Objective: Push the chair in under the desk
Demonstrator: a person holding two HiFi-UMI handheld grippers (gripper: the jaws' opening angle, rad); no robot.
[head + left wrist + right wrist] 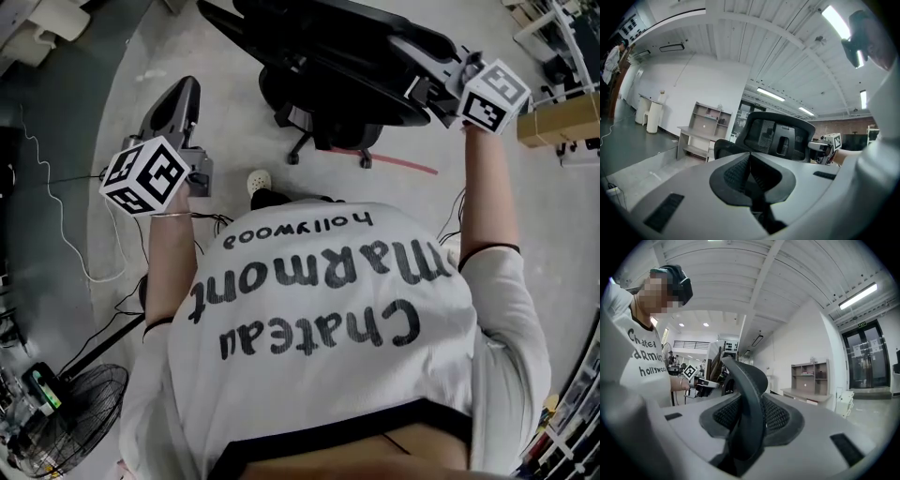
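Observation:
A black mesh-backed office chair (328,66) stands on the grey floor ahead of me, its back facing me in the left gripper view (778,136). My right gripper (427,84) reaches to the right edge of the backrest. In the right gripper view that curved black rim (747,394) stands between the pads, with my right gripper (750,416) closed round it. My left gripper (183,94) hovers to the left of the chair, apart from it, pointing level. Its jaws (750,161) meet with nothing between them.
A grey desk with a shelf unit (701,133) stands by the white wall beyond the chair. A floor fan (70,422) and loose cables (56,216) lie at my lower left. A red floor line (394,161) and a cardboard box (558,117) are to the right.

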